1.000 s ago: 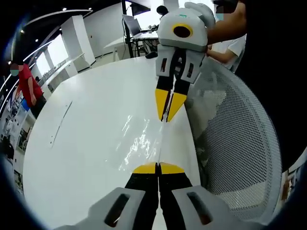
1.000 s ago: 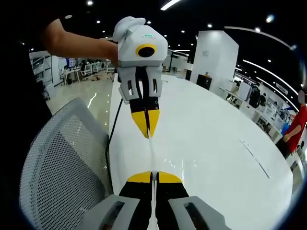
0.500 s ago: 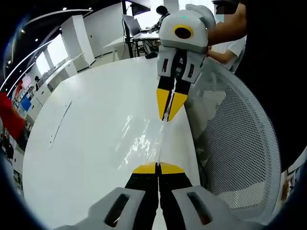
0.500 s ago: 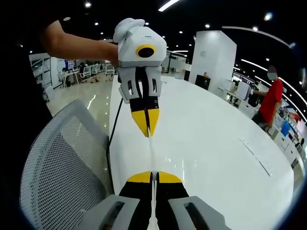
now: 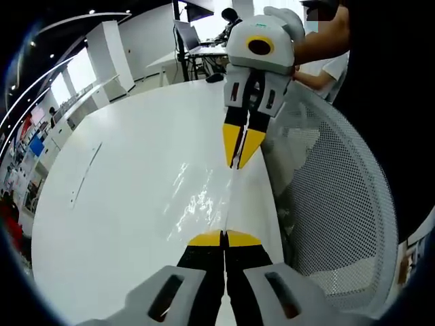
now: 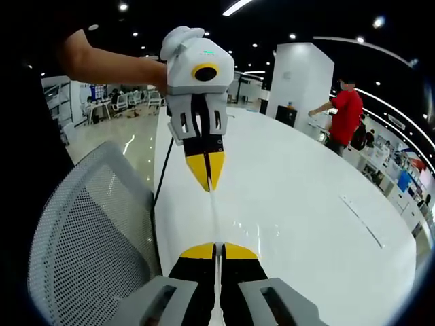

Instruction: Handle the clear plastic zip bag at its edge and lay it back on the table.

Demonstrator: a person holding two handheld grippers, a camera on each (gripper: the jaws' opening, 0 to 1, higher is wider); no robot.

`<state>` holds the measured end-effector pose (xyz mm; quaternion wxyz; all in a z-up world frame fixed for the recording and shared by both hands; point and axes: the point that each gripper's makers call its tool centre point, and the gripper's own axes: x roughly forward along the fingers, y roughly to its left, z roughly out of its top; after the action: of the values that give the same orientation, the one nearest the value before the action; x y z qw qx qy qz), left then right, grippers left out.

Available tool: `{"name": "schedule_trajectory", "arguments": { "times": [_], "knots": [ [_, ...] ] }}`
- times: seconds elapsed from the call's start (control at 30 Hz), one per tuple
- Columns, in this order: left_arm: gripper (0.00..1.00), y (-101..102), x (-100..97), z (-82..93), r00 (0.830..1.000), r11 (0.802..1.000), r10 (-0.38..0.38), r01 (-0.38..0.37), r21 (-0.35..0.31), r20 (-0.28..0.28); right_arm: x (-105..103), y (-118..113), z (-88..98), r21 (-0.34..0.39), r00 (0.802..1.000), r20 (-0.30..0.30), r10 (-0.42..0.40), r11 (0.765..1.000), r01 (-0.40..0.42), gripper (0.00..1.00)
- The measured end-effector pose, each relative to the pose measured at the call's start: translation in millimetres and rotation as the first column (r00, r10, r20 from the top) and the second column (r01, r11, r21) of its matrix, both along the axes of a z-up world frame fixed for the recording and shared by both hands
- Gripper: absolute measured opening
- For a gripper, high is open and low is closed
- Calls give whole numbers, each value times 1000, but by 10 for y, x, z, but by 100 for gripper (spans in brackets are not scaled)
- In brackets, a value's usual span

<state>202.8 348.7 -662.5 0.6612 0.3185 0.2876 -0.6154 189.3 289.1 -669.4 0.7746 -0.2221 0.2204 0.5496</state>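
Two grippers face each other over the long white worktop (image 5: 129, 204), with the clear bag (image 5: 204, 197) stretched between them. In the left gripper view, the left gripper (image 5: 223, 238) sits at the bottom, its yellow-tipped fingers (image 5: 204, 239) pressed together on the near edge of the bag. Across from it the right gripper (image 5: 237, 161) points down and in, its fingers pinched on the far edge of the same bag. The film runs as a taut, thin line from one pair of tips to the other, and its glossy, wrinkled sheet spreads off to the side, low over the worktop near the worktop's edge; whether it touches the surface I cannot tell.

Switch to the right gripper view: same picture, mirrored. The right gripper (image 6: 217, 250) is clamped on the bag (image 6: 213, 217) at the bottom, and the left gripper (image 6: 207, 185) hangs opposite, tips closed on the other end. A bare forearm (image 6: 109, 64) comes in behind it.

Beside the worktop's edge stands a white mesh chair (image 5: 340, 204), seen too in the right gripper view (image 6: 88, 231). In the background, a person in a red shirt (image 6: 345, 115) stands at the far end of the room.
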Motion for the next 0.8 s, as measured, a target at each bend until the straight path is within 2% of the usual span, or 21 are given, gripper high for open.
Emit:
{"name": "schedule_trajectory", "arguments": {
  "times": [0.8],
  "knots": [
    [0,22,3,-9,1000,1000,-1,1,3,-2,0,-22,-11,-1,1000,-4,-4,1000,4,0]
  ]
}}
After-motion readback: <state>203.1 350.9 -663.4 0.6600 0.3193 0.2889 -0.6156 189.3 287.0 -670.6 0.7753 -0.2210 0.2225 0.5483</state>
